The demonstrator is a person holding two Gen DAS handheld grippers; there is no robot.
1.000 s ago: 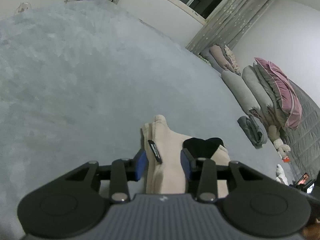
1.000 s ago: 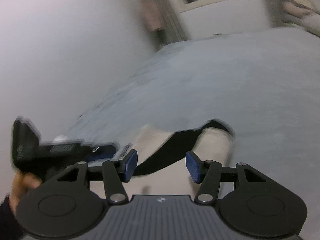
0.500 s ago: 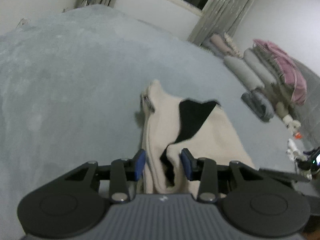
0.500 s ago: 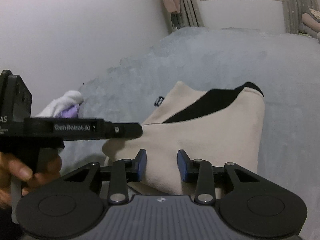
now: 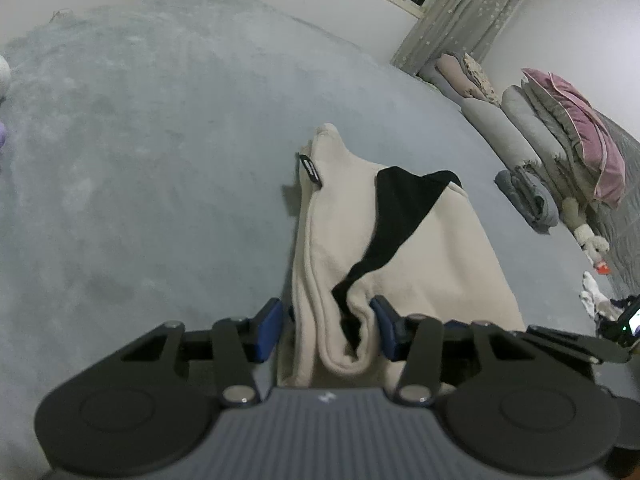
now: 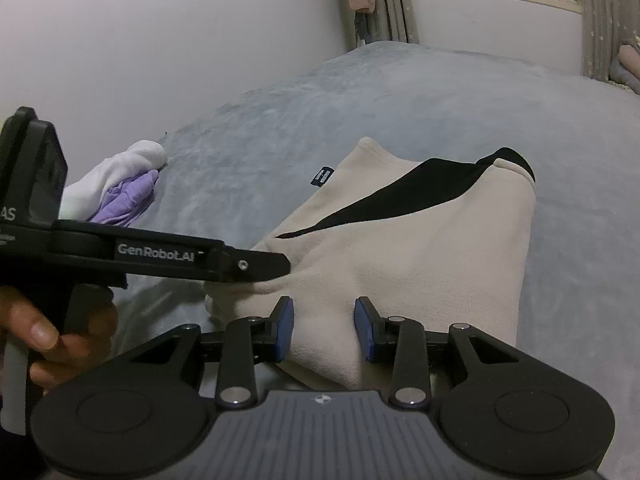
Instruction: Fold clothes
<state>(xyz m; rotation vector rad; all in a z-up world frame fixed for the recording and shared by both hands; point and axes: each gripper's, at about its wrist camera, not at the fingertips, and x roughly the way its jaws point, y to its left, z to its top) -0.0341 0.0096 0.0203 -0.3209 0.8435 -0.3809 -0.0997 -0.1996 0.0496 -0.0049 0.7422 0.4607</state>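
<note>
A cream garment (image 5: 432,264) with a black panel (image 5: 400,208) lies folded on the grey bed (image 5: 140,160). My left gripper (image 5: 326,312) straddles the near rolled edge, and its jaws are opening. The right pad touches the cloth, and a thin gap shows at the left pad. In the right wrist view the garment (image 6: 420,248) spreads ahead. My right gripper (image 6: 323,312) is shut on a bunched near edge of it. The left gripper (image 6: 256,266) also shows here, held by a hand (image 6: 48,340), its finger over the garment's left corner.
White and purple clothes (image 6: 120,188) lie by the wall at the left. Rolled bedding and a pink pillow (image 5: 568,140) are stacked at the bed's right side. A folded grey garment (image 5: 528,200) and a plush toy (image 5: 588,236) lie there too. Curtains and a window are behind.
Both grippers came down and the garment went from hanging to lying spread on the bed. The right jaws narrowed onto the cloth. The left jaws widened.
</note>
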